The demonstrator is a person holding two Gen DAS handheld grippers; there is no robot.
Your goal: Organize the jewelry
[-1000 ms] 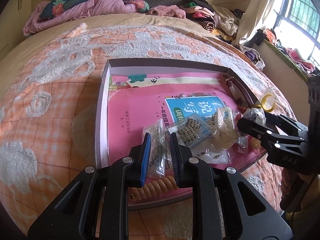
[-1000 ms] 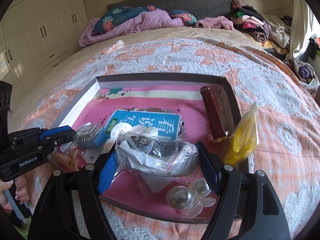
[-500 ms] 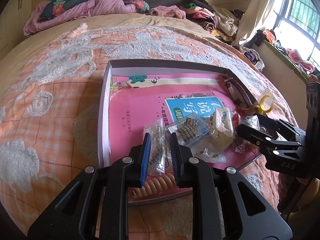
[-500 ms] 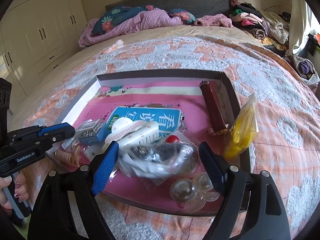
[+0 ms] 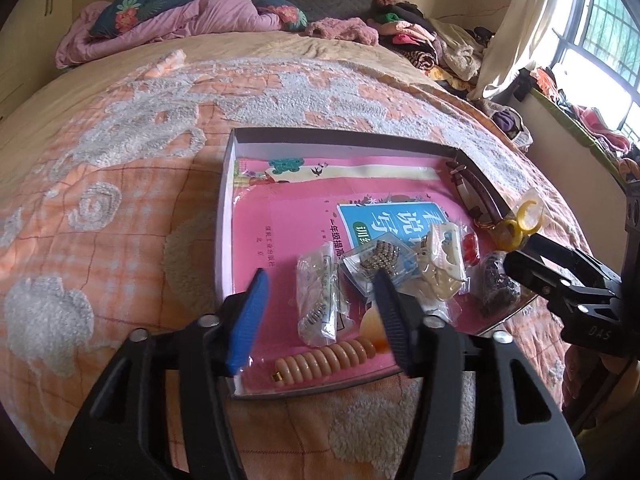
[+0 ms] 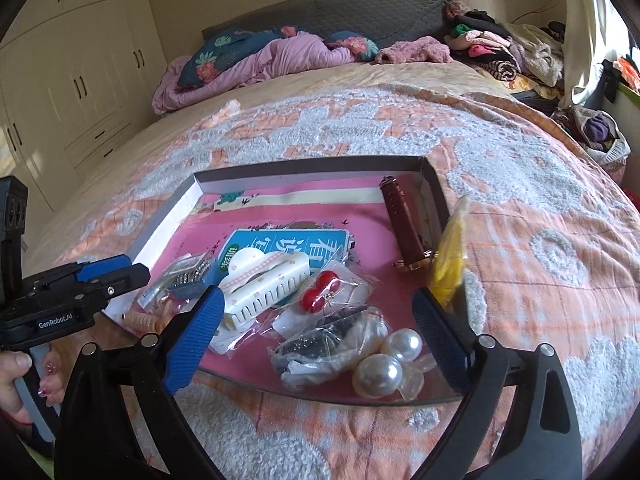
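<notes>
In the left wrist view, your left gripper [image 5: 320,280] hung at the lower centre of the frame with its blue-padded fingers [image 5: 250,312] spread apart and holding nothing, a clear bag of small jewelry [image 5: 320,300] lying flat between them on the pink book [image 5: 280,216] that lined the shallow box [image 5: 228,200]. Just below that bag lay a peach coiled bracelet [image 5: 328,362], close to the box's near edge. Right of the bag sat a packet of dark beads [image 5: 378,258], then a cream hair claw [image 5: 440,258], then a dark beaded piece in plastic [image 5: 498,284] at the right of the frame, just beside your right gripper. In the right wrist view, your left hand [image 6: 18,376] showed at the lower left edge, gripping its handle. Your right gripper [image 6: 320,312] filled the bottom of the frame, its fingers [image 6: 440,332] wide apart and empty, with the bagged dark piece [image 6: 320,340] resting between them beside red bead earrings [image 6: 316,292] and two large pearls [image 6: 390,360]. Further right, a brown clasp case [image 6: 402,224] leaned along the box's right wall, and a yellow item in a bag [image 6: 450,264] stood at the rim, on the orange bedspread [image 6: 540,208].
</notes>
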